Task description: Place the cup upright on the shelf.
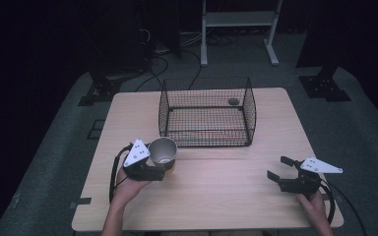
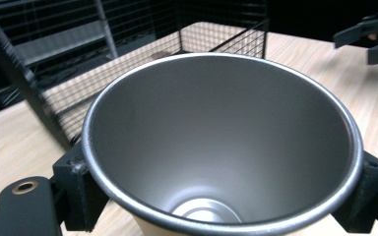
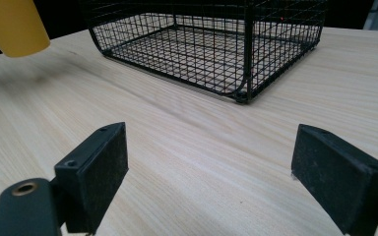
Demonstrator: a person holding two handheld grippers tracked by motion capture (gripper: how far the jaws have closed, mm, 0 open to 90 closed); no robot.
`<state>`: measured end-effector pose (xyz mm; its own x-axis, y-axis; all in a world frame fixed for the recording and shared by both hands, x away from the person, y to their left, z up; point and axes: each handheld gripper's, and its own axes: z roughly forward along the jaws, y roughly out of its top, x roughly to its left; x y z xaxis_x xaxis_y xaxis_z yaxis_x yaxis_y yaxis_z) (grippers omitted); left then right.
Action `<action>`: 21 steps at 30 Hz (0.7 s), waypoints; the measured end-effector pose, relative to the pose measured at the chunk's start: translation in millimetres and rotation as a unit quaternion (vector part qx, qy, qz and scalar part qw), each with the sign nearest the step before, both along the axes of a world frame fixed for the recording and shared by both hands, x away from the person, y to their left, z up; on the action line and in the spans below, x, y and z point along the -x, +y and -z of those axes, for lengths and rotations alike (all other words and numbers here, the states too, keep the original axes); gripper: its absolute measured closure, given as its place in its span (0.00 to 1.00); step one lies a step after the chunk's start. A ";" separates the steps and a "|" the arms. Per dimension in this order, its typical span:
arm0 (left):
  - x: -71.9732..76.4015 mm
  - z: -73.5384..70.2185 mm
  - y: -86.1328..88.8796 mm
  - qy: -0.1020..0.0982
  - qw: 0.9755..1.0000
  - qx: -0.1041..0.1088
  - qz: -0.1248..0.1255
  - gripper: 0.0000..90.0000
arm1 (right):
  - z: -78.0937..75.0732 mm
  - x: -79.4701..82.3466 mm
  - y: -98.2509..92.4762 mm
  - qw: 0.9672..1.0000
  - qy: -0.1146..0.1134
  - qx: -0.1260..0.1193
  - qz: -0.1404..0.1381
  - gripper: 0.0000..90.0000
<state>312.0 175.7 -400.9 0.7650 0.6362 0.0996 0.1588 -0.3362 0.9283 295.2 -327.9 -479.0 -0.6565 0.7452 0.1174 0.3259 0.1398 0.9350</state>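
High view: my left gripper (image 1: 163, 167) has its jaws closed on the round steel cup with a yellow outer wall (image 1: 163, 151), mouth up, held toward the left half of the pale wooden bench (image 1: 226, 196), just in front of the black wire mesh basket (image 1: 206, 110). Cannot tell from above whether the cup's base touches the bench.

Left gripper view: cup (image 2: 221, 147) sits between the two black jaws, one pressed to each side just below the rim. Inside is bare grey metal, nothing in it. Basket (image 2: 128, 59) stands just behind it. My other gripper (image 2: 374, 39) shows at the upper right, well apart.

Right gripper view: jaws of my right gripper (image 3: 211, 172) stand wide apart, nothing between them, low over bare bench wood. Basket (image 3: 206, 44) is ahead, its near corner toward me. Yellow base of the cup (image 3: 12, 24) shows at the upper left.

High view again: right gripper (image 1: 281, 168) is near the bench's front right corner. Small dark round thing (image 1: 233, 102) lies at the basket's far right; too small to identify.
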 end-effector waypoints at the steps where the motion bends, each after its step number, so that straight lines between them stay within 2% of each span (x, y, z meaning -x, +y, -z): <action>1: -0.2 -2.2 -2.7 -0.002 1.000 -0.001 0.004 0.15 | 0.0 0.0 0.0 1.000 0.000 0.000 0.000 0.14; 13: -8.3 -19.6 -26.2 -0.010 0.999 0.006 0.038 0.15 | 0.0 0.0 0.2 1.000 -0.001 0.001 -0.001 0.14; 18: -12.8 -25.1 -35.8 -0.011 0.999 -0.006 0.050 0.15 | 0.0 -0.1 0.1 1.000 -0.001 -0.001 -0.002 0.14; 21: -14.6 -27.9 -40.0 -0.011 0.998 -0.006 0.055 0.15 | 0.0 -0.1 0.2 1.000 -0.001 -0.001 -0.002 0.14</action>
<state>326.7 135.7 -372.9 0.8283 0.5465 0.1238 0.0998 -0.3612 0.9271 295.3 -327.8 -479.0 -0.6593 0.7427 0.1170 0.3234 0.1396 0.9359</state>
